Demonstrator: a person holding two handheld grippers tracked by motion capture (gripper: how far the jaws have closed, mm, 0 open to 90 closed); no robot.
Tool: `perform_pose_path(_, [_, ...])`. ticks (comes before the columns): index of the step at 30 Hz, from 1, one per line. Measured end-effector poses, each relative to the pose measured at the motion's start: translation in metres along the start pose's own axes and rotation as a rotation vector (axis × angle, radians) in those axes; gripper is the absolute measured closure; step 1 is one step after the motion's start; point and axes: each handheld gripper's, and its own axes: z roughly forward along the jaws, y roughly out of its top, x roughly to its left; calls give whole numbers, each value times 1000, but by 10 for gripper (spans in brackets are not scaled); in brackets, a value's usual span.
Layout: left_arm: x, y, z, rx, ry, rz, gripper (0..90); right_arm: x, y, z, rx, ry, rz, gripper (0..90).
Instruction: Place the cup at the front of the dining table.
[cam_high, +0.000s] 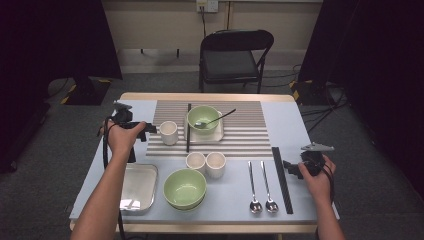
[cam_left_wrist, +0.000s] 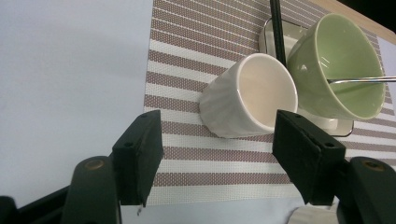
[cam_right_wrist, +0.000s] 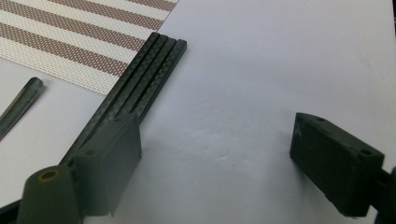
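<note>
My left gripper (cam_high: 151, 129) (cam_left_wrist: 219, 154) is open at the left edge of the striped placemat (cam_high: 245, 135) (cam_left_wrist: 187, 154). A white ribbed cup (cam_high: 168, 132) (cam_left_wrist: 250, 95) stands just beyond its fingertips, and the pads do not touch it. Behind the cup, a green bowl (cam_high: 203, 119) (cam_left_wrist: 336, 70) with a spoon in it rests on a white square plate (cam_high: 218, 136). A black chopstick (cam_high: 188, 127) (cam_left_wrist: 278, 28) lies between cup and plate. My right gripper (cam_high: 289, 168) (cam_right_wrist: 215, 163) is open over bare table, with a bundle of black chopsticks (cam_high: 281, 180) (cam_right_wrist: 140, 88) beside its left jaw.
Two more white cups (cam_high: 206, 163) and a second green bowl (cam_high: 185, 187) stand in front of the placemat. A metal tray (cam_high: 137, 187) lies front left. Two spoons (cam_high: 261, 187) lie left of the chopstick bundle. A folding chair (cam_high: 235, 57) stands behind the table.
</note>
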Motion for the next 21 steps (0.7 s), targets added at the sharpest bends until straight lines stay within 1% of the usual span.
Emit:
perform_pose_path(1, [0,0,-1,-4,1,-7,334,0,0,0,-1,0,-2,151])
perform_pose_path(3, [1,-1,-3,1,-5,3,334,0,0,0,-1,1,3,150])
perform_pose_path(5, [0,-1,-4,-6,-2,-2,333,0,0,0,-1,1,4,150])
perform_pose_path(8, [0,-1,-7,-8,-19,10,333,0,0,0,0,2,7,150])
perform_pose_path(9, [-1,-2,-8,-11,-16,8,333,0,0,0,0,2,7,150])
perform_pose_path(10, [-1,-2,-9,-7,-18,16,333,0,0,0,0,2,7,150])
perform_pose_path(12, [-2,-2,-9,-7,-29,16,332,0,0,0,0,3,6,150])
perform_pose_path(13, [-3,-3,-10,-10,-20,18,331,0,0,0,0,2,7,150])
perform_pose_path(14, [-3,-3,-11,-4,-24,24,331,0,0,0,-1,2,6,150])
perform_pose_path(15, [-4,-4,-11,-8,-30,22,331,0,0,0,0,2,6,150])
perform_pose_path(16, [-4,-4,-11,-11,-27,27,331,0,0,0,0,2,7,150])
perform_pose_path(17, [-4,-4,-12,-9,-36,26,331,0,0,0,0,2,7,150])
perform_pose_path(21, [-4,-6,-14,-11,-40,33,328,0,0,0,-1,2,6,150])
